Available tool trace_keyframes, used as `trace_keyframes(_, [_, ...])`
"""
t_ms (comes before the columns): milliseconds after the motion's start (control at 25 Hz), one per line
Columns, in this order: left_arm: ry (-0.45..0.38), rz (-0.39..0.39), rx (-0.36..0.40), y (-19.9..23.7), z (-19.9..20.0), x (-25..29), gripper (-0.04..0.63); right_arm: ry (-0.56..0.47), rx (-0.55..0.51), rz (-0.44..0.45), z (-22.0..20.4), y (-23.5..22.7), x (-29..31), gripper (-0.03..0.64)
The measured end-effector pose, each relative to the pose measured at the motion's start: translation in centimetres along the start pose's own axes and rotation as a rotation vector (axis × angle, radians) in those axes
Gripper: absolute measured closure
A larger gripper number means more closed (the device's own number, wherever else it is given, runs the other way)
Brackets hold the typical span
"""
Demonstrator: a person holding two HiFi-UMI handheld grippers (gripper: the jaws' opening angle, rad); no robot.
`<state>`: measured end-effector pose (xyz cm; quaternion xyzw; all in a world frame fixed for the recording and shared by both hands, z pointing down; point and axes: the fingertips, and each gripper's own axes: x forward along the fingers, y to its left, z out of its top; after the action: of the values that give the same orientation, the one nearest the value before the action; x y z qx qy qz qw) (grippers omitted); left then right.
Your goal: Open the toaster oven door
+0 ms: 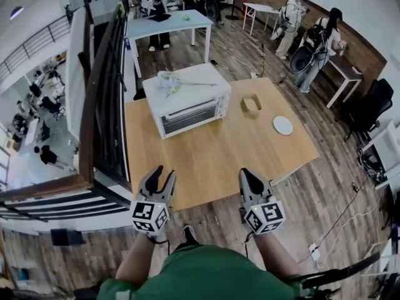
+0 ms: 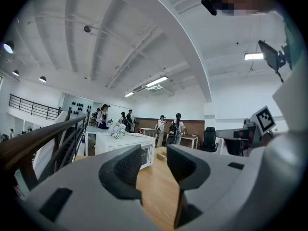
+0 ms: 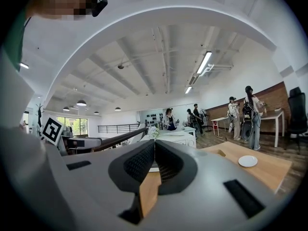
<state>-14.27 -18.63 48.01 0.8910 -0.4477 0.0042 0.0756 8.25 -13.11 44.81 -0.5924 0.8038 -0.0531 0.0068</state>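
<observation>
Wooden desk in an open workshop.
The toaster oven, door shut, sits far-left on it; your left gripper has fingers spread and empty, your right gripper fingers pressed together.

My left claw and right claw are pale grey moulded plastic, their inner pads dark and ribbed. Each carries a white cube printed with black square markers, low in the frame. At the bottom edge I wear a green shirt.
</observation>
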Motion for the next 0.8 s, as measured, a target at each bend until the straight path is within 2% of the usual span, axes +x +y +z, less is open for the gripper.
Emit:
trace_keyframes(400, [0.032, -0.015, -0.044, 7.2, -0.4, 4.2, 0.420, 0.035, 0.078, -0.035, -0.6, 0.0, 8.2, 0.592])
trace_keyframes(800, [0.056, 0.021, -0.042, 9.8, -1.2, 7.8, 0.420, 0.056, 0.261, -0.038, -2.8, -4.7, 14.3, 0.591])
